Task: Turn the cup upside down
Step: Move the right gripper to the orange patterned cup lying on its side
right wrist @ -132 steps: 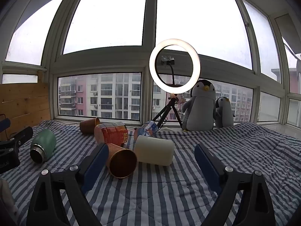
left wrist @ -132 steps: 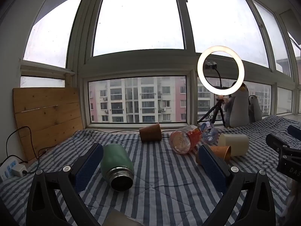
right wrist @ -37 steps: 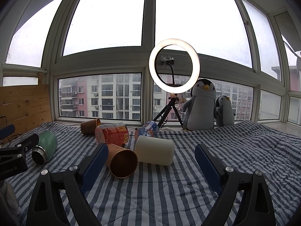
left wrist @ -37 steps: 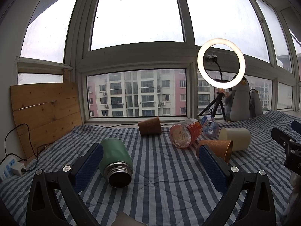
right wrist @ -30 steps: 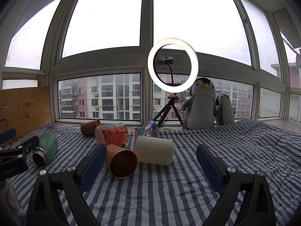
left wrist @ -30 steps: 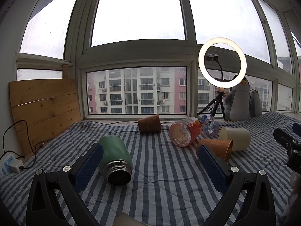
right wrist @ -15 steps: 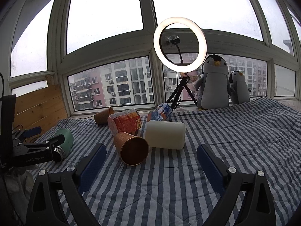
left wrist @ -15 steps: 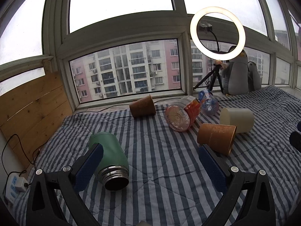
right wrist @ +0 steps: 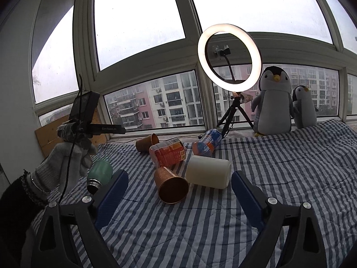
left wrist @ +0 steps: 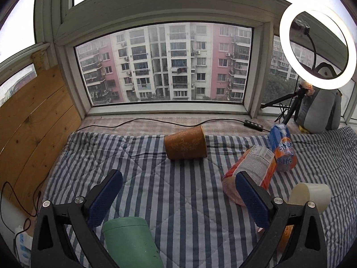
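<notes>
Left wrist view: the left gripper (left wrist: 178,192) has swung forward and pitched down over the bed in the last half second; the patterned brown cup (left wrist: 185,143) now sits dead ahead between its fingers, but well apart from them.
Meaning for the task: looks like an approach on that cup — nothing gripped, the flip not begun.
Left tool: spread wide, empty; the green flask (left wrist: 131,241) lies just under its left finger.
Right tool: the right gripper (right wrist: 178,189) is also wide and empty, hanging near the copper cup (right wrist: 170,184).
Task's thing: the patterned brown cup lies on its side near the sill, mouth pointing right. Which cup is meant cannot be settled; the copper cup and a cream cup (right wrist: 208,171) also lie on their sides.
Left hand: gloved, raised high at the left of the right wrist view (right wrist: 67,156).
Surface: striped quilt (left wrist: 178,201), soft and puckered, so a flipped cup may stand unsteadily.
Room: bay window, lit ring light (right wrist: 229,57) on a tripod, two plush penguins (right wrist: 274,102), wooden board (left wrist: 33,129), apartment blocks outside.
</notes>
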A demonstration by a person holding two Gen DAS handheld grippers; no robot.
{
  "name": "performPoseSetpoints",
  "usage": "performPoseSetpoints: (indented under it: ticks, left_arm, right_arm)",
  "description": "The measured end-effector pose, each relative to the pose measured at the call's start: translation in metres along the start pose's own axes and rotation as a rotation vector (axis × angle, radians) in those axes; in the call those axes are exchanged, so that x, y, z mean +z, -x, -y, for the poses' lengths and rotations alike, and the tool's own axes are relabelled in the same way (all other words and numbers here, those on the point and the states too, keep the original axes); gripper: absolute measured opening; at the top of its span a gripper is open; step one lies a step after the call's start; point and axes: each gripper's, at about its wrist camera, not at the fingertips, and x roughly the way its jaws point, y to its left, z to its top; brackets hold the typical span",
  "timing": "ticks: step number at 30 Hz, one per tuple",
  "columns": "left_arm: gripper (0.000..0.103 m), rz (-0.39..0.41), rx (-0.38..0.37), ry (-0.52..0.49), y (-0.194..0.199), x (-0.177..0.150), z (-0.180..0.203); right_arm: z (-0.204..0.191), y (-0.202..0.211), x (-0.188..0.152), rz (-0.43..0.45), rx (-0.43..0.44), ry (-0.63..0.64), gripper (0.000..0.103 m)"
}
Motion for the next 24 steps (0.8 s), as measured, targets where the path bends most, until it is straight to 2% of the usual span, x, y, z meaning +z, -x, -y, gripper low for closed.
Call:
performPoseSetpoints:
  ticks: [4, 7, 8, 13, 17, 22, 24]
  left_arm:
    - [0.101, -0.093, 0.006, 0.075, -0.056, 0.031, -0.012]
    - [0.096, -0.137, 0.022, 0.1, -0.091, 0.047, -0.017]
    - [0.094, -0.154, 0.03, 0.098, -0.103, 0.051, -0.017]
    - [0.093, -0.219, 0.063, 0.141, -0.154, 0.078, -0.029]
    - [0.093, -0.284, 0.051, 0.184, -0.193, 0.097, -0.041]
    - [0.093, -0.372, 0.091, 0.133, -0.237, 0.099, -0.04]
    - [0.093, -0.413, 0.066, 0.127, -0.242, 0.093, -0.043]
  right_arm:
    - [0.003, -0.019, 0.011, -0.043, 0.013, 0.008, 0.075]
    - [0.012, -0.038, 0.016, -0.117, 0.027, -0.021, 0.058]
    - [0.015, -0.043, 0.017, -0.134, 0.031, -0.035, 0.055]
    - [0.035, -0.061, 0.021, -0.186, 0.012, -0.1, 0.055]
    - [0.043, -0.073, 0.025, -0.218, -0.01, -0.123, 0.055]
    - [0.051, -0.085, 0.026, -0.228, -0.018, -0.153, 0.055]
    - [0.052, -0.09, 0.026, -0.229, -0.017, -0.156, 0.055]
